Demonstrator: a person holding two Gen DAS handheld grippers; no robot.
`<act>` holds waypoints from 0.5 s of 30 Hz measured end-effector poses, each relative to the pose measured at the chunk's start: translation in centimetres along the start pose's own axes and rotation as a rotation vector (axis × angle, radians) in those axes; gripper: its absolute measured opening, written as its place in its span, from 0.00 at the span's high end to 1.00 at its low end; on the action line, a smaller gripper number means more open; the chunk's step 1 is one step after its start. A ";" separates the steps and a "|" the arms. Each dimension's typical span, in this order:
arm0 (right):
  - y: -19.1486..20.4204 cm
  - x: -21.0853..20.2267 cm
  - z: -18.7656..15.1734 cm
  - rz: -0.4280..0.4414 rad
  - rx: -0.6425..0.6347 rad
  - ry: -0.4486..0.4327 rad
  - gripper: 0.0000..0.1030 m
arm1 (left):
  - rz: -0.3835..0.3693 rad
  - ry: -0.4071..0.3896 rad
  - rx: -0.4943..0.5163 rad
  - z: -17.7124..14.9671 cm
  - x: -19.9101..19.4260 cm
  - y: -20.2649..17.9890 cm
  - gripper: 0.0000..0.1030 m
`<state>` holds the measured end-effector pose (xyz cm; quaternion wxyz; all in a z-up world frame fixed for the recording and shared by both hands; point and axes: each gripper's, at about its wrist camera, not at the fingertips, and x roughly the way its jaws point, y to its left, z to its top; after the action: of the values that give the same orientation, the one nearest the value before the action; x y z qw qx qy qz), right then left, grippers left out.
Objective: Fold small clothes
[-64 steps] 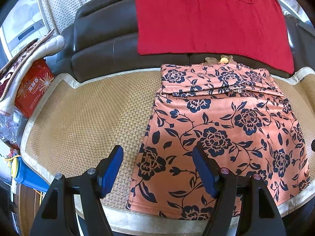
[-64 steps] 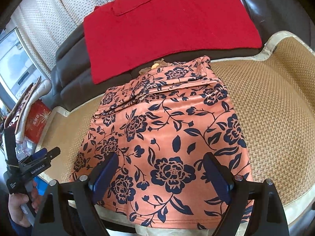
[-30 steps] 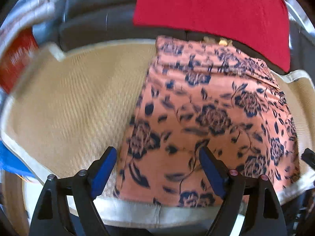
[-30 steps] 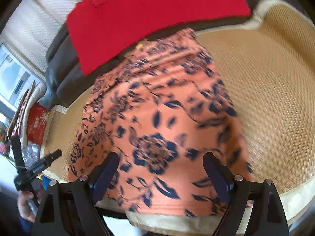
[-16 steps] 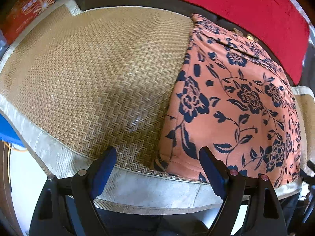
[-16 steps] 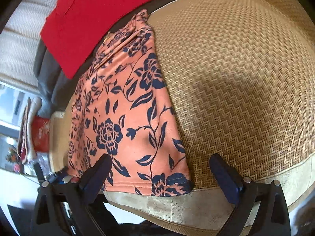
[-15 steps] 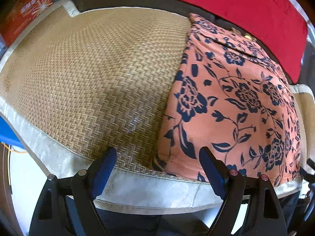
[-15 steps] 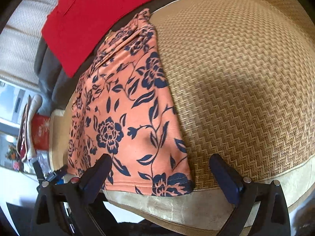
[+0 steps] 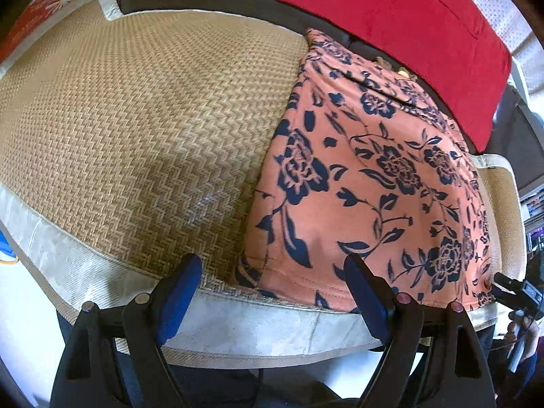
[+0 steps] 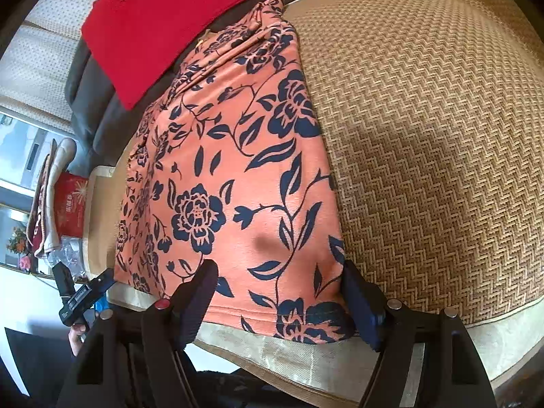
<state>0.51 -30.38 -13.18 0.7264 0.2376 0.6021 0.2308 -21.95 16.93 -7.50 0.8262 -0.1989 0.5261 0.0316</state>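
An orange skirt with dark blue flowers (image 9: 374, 187) lies flat on a woven straw mat (image 9: 136, 119), its hem toward me. My left gripper (image 9: 272, 282) stands open over the hem's near left corner, which lies between the blue pads without touching them. In the right wrist view the skirt (image 10: 231, 170) fills the left half. My right gripper (image 10: 278, 289) straddles the hem's near right corner. Its jaws are closing, and the cloth between them dimples slightly. The right pad sits at the skirt's side edge.
A red cloth (image 9: 408, 17) hangs over the dark sofa back behind the skirt. A red box (image 10: 71, 204) and a bundled cloth stand at the mat's left end. The mat's pale border (image 9: 255, 319) runs along the front edge. Bare mat (image 10: 425, 136) lies right of the skirt.
Both grippers have come down close to the skirt's near hem, the left toward its left corner, the right toward its right corner. The right jaws have narrowed around the cloth.
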 end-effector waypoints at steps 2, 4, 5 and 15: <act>-0.2 0.3 0.0 -0.006 0.001 0.004 0.28 | -0.013 0.000 0.001 0.1 0.1 -0.1 0.17; 0.1 0.4 0.0 -0.015 -0.014 0.013 0.29 | -0.015 -0.020 -0.004 0.2 0.0 -0.3 0.17; 0.2 0.4 0.0 -0.015 -0.019 0.017 0.34 | -0.021 -0.036 -0.006 0.2 -0.3 -0.4 0.18; 0.3 0.9 0.0 -0.068 -0.044 0.043 0.42 | -0.002 0.029 0.067 0.4 1.6 -1.3 0.92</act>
<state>0.69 -29.64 -13.69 0.7258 0.1961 0.6200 0.2243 -20.53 15.67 -8.40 0.8248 -0.1720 0.5386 0.0101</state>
